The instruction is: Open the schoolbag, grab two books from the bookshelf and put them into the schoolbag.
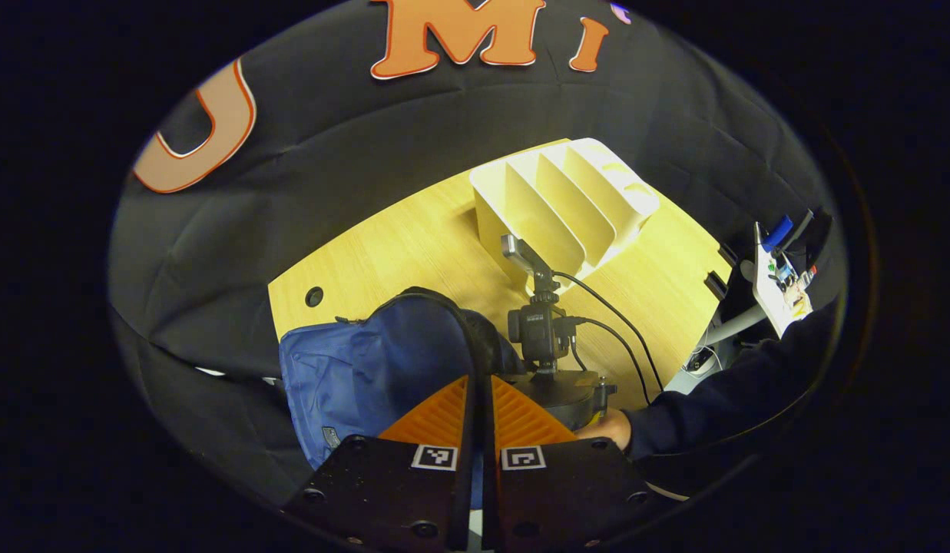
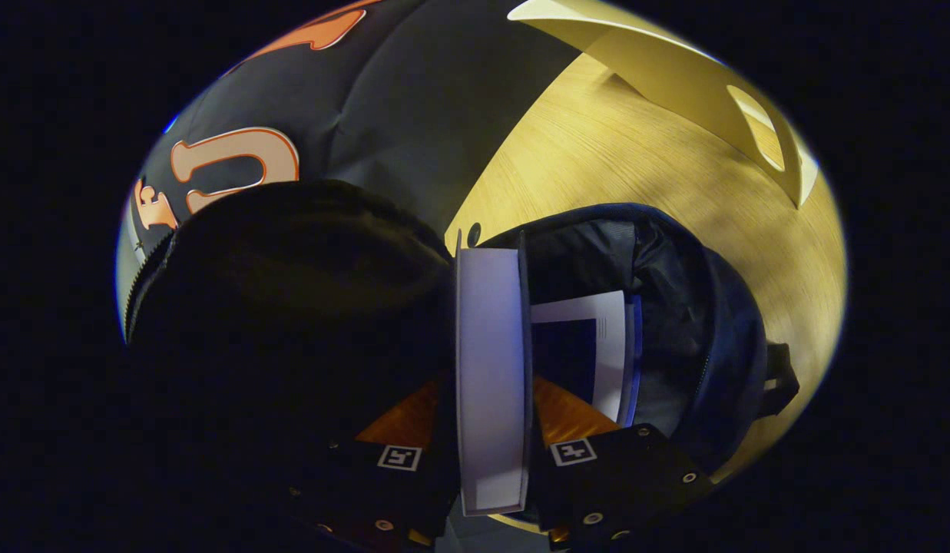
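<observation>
Gripping 1 book [image 2: 490,384] edge-on between its 2 fingers, the right gripper [image 2: 486,430] has its jaws pressed on both covers, the pale page block facing the camera. This book hangs over the open mouth of the schoolbag [image 2: 674,307], whose dark lining shows around it. A 2nd book [image 2: 609,346] already lies inside the bag, just right of the held one, with a white cover and a dark panel. The bag's raised flap [image 2: 290,292] fills the left of the right gripper view as 1 dark mass.

From the left gripper view, the left gripper [image 1: 481,418] has its jaws closed with nothing between them; its 2 fingers sit side by side above the blue schoolbag [image 1: 359,369], which lies at the near left edge of the wooden worktop [image 1: 413,246]. 1 cream bookshelf [image 1: 567,200] with 4 slanted slots stands toward the back of the worktop, well apart from the bag; its slots look bare. 1 round hole [image 1: 314,296] marks the worktop's left corner.

Beyond the left gripper's fingers, the other gripper's camera mount [image 1: 540,322] rises over the bag, 2 black cables [image 1: 613,330] trailing to the right. A person's hand [image 1: 609,426] holds it, in a dark sleeve [image 1: 736,392].
</observation>
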Demonstrator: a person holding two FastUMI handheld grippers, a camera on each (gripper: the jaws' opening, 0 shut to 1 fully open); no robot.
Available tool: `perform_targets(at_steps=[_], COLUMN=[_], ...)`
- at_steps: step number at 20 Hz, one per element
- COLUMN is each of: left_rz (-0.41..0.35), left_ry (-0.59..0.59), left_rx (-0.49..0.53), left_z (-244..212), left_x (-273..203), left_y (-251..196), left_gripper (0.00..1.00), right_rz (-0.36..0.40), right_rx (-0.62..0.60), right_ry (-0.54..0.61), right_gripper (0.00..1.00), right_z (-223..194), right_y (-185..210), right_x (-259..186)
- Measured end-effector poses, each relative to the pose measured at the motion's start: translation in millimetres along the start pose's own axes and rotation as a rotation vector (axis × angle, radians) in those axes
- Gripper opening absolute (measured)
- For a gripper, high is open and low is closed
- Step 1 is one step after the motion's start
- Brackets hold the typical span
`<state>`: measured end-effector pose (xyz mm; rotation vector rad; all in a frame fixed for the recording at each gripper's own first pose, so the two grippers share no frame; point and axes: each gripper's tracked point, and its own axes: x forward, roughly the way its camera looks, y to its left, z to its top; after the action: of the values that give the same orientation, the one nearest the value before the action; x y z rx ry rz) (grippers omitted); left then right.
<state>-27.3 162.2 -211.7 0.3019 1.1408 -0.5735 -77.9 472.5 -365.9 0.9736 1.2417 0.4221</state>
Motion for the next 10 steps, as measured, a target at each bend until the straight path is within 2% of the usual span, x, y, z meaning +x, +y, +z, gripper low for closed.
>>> perform_targets(at_steps=[3, 7, 10], left_rz=[0.025, 0.031, 0.028], left_ry=[-0.001, -0.011, -0.014], left_rx=[-0.037, -0.066, -0.09], left_z=[-1.5, -5.7, -8.3], left_x=[0.5, 1.1, 3.0], left_y=[14.0, 20.8, 21.7], left_gripper=[0.07, 0.07, 0.07], right_rz=[-0.113, -0.162, -0.198], right_rx=[-0.037, -0.159, -0.24], right_ry=[0.06, 0.089, 0.028], right_gripper=[0.66, 0.79, 0.82], right_z=[-2.2, -6.3, 10.9], right_y=[-19.4, -23.4, -26.1], right_x=[-3.2, -25.8, -47.5])
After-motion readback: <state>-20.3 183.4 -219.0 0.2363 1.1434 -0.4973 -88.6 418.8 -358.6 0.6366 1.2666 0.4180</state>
